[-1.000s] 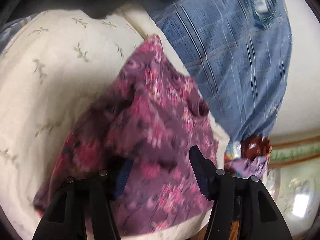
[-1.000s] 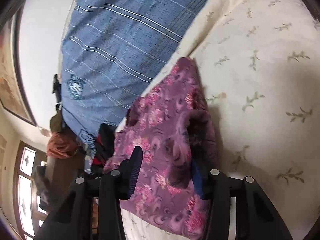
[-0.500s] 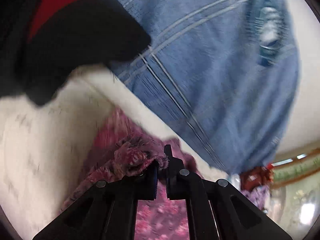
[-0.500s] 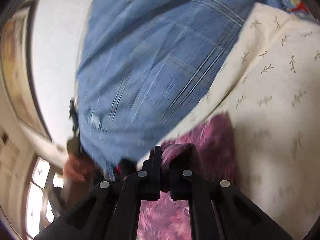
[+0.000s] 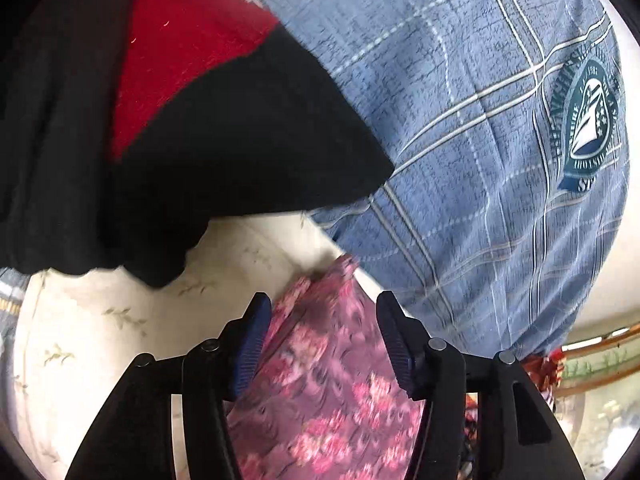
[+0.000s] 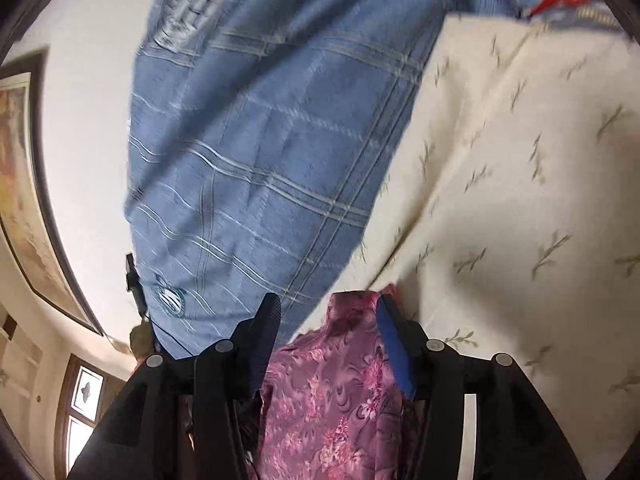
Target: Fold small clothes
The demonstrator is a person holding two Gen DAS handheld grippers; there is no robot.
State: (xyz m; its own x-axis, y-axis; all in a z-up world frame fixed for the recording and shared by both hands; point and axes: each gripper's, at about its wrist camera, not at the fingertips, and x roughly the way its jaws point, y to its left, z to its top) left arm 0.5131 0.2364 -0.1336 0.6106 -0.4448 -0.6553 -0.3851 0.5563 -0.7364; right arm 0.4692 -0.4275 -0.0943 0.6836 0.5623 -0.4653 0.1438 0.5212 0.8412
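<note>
A small purple garment with pink flowers [image 5: 332,380] lies folded on a cream sheet with leaf sprigs [image 5: 120,320]. My left gripper [image 5: 320,320] is open, its fingers apart over the garment's far end. In the right wrist view the same garment [image 6: 332,392] lies between the open fingers of my right gripper [image 6: 328,320], on the cream sheet [image 6: 520,200]. Neither gripper holds the cloth.
A blue checked blanket with a crest [image 5: 480,120] hangs behind the garment; it also shows in the right wrist view [image 6: 260,160]. A black and red cloth [image 5: 180,100] hangs at upper left. A framed picture [image 6: 24,184] and a window [image 6: 84,412] are at the left.
Both grippers were open around the garment, then shut on its edge and carried it forward. Now both have opened and let it go, lying folded.
</note>
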